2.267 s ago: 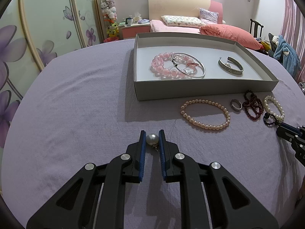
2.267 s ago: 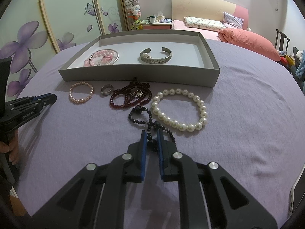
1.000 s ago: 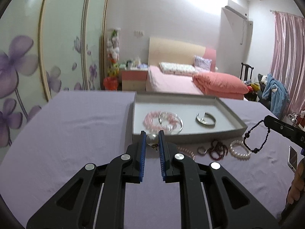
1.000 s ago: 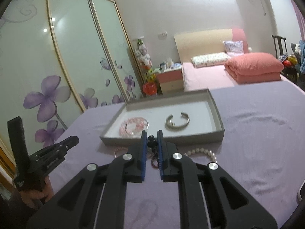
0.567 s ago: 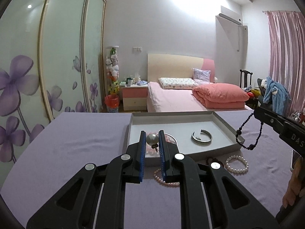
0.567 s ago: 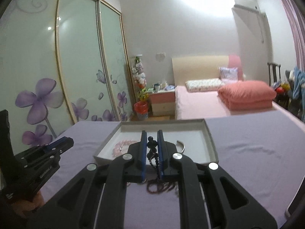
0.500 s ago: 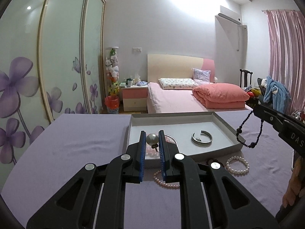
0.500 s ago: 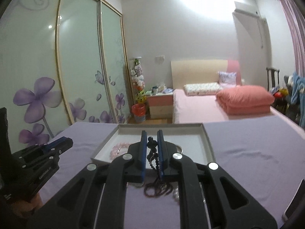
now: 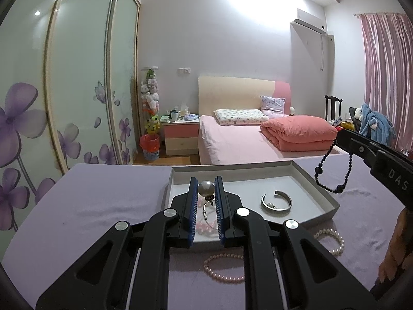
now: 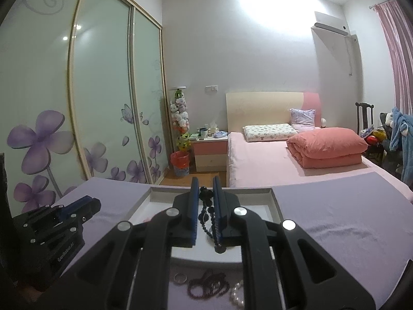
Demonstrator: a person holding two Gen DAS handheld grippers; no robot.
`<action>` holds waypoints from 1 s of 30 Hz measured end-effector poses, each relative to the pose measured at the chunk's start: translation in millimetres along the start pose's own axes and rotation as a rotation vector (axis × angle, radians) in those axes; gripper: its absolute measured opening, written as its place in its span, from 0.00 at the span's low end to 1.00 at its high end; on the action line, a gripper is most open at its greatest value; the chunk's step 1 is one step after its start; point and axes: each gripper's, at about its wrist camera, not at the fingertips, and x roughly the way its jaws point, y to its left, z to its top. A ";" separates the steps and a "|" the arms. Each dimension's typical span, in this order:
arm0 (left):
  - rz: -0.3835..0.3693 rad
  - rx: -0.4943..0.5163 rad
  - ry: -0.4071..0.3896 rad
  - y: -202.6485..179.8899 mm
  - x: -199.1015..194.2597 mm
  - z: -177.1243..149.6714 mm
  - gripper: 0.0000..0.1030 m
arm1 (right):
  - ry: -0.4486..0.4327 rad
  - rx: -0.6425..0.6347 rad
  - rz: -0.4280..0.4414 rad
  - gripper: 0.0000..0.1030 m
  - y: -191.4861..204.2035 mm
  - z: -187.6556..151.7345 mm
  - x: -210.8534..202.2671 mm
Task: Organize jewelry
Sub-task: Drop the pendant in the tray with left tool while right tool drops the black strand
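My left gripper (image 9: pixel 206 184) is shut on a pearl pendant (image 9: pixel 206 188), held in the air over the near left part of the grey tray (image 9: pixel 321 193). In the tray lie a silver cuff bangle (image 9: pixel 276 202) and a pink bead bracelet (image 9: pixel 206 224). My right gripper (image 10: pixel 206 187) is shut on a dark bead bracelet (image 10: pixel 206 193) that dangles below its fingers. In the left wrist view the dark bead bracelet (image 9: pixel 318 172) hangs over the tray's right edge.
On the lilac cloth (image 9: pixel 103 193) before the tray lie a small pink pearl bracelet (image 9: pixel 223 267) and a white pearl bracelet (image 9: pixel 333 241). A ring (image 10: pixel 180 278) and a dark red bracelet (image 10: pixel 206 286) lie there too. A bed stands beyond the table.
Both grippers rose from the cloth with their pieces and came closer to the tray. The views tilted up from the table toward the room.
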 end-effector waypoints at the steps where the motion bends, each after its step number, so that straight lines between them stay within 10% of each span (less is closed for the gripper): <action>1: -0.004 -0.001 0.003 0.9 3.2 1.0 0.14 | 0.001 0.002 -0.001 0.11 -0.5 0.3 2.7; 30: -0.079 -0.025 0.207 -4.9 104.5 -7.1 0.14 | 0.334 0.176 0.028 0.17 -36.1 -36.6 141.1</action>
